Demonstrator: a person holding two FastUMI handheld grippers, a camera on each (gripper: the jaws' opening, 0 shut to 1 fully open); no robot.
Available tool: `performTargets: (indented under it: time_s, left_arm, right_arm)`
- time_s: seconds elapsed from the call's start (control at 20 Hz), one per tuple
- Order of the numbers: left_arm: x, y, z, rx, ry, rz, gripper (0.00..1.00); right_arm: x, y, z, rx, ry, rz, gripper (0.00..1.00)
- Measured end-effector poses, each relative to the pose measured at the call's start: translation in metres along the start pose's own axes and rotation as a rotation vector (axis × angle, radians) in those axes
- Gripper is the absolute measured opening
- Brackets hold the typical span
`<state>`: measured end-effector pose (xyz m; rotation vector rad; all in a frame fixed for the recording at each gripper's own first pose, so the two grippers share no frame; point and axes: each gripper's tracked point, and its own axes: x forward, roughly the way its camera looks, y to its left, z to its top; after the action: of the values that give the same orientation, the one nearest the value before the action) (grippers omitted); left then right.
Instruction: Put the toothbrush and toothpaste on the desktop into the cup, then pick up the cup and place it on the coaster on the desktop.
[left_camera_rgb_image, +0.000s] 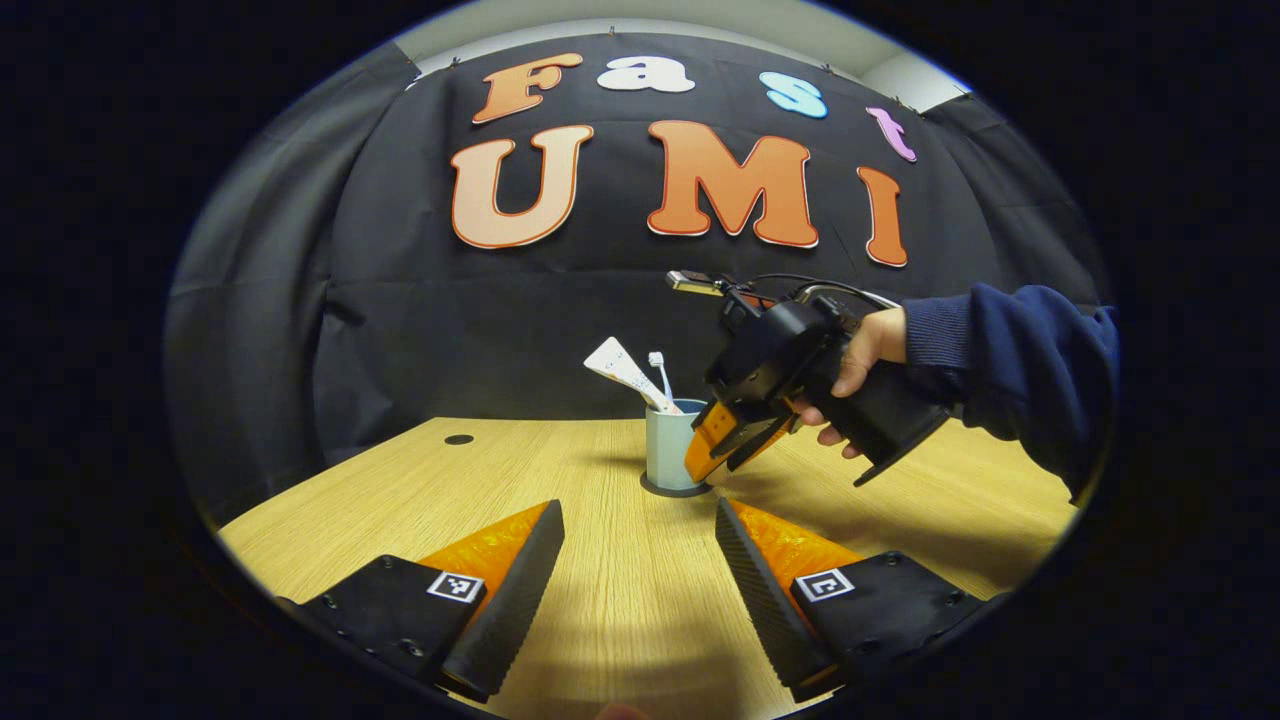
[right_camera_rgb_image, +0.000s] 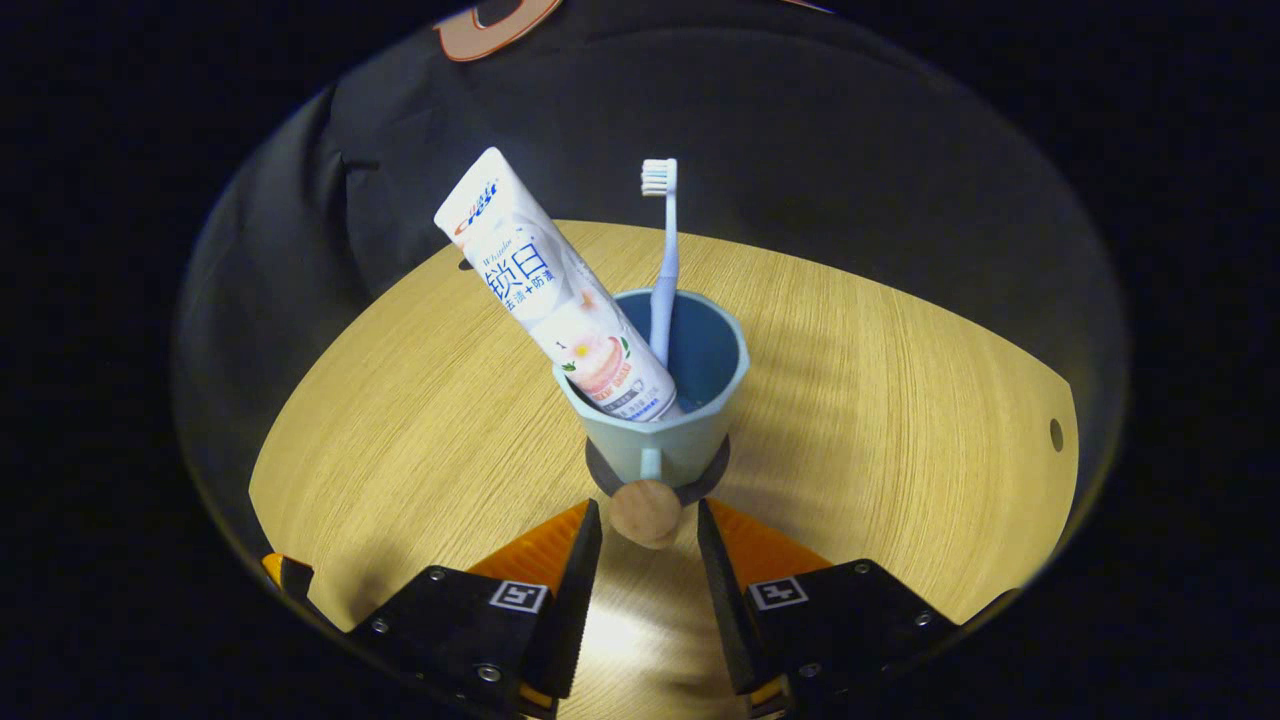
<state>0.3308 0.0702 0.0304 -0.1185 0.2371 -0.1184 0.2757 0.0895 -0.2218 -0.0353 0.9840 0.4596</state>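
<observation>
We start at the right gripper (right_camera_rgb_image: 648, 535), in its own view: its black ribbed fingers (right_camera_rgb_image: 578, 580) with orange backs stand apart, a gap on each side of the round wooden knob handle (right_camera_rgb_image: 645, 512) of the pale blue plastic cup (right_camera_rgb_image: 690, 440), neither finger pressing on it. The handle sits between the tips, at 6 o'clock of the cup.

The cup stands upright on the dark round coaster (right_camera_rgb_image: 600, 478), whose rim peeks out under its base. Inside, the white toothpaste tube (right_camera_rgb_image: 550, 285) leans toward 11 o'clock, and the pale blue toothbrush (right_camera_rgb_image: 664, 270) stands nearly upright, bristles up, at 12.

In the left gripper view, the left gripper (left_camera_rgb_image: 640, 540) hangs above the light wooden desktop (left_camera_rgb_image: 420, 480), fingers (left_camera_rgb_image: 520, 590) spread wide with nothing between them, well apart from the cup (left_camera_rgb_image: 668, 445) at 12 o'clock of it. At the cup's 3 o'clock we see the other gripper (left_camera_rgb_image: 722, 452), held by a hand (left_camera_rgb_image: 862, 365) in a dark blue sleeve (left_camera_rgb_image: 1010, 370).
</observation>
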Motion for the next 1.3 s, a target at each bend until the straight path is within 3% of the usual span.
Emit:
performTargets:
  time_s: [0.1,0.4,0.95,1.1,1.3]
  left_arm:
    - [0.000,-0.003,0.004,0.011,-0.003,0.000,0.97]
    - [-0.001,-0.018,0.017,0.023,-0.018,-0.015,0.97]
    - [-0.002,-0.040,0.048,0.036,-0.068,-0.004,0.97]
    - [-0.001,-0.044,0.055,0.039,-0.084,0.000,0.98]
    - [0.001,-0.046,0.068,0.009,-0.104,0.003,0.98]
  right_arm:
    - [-0.017,-0.006,0.003,0.017,-0.055,0.002,0.70]
    - [-0.082,-0.032,0.013,0.032,-0.278,-0.021,0.90]
    - [-0.194,-0.119,-0.042,0.109,-0.624,-0.217,0.93]
    - [-0.228,-0.143,-0.054,0.106,-0.758,-0.315,0.93]
    - [-0.250,-0.153,-0.078,0.098,-0.795,-0.369,0.93]
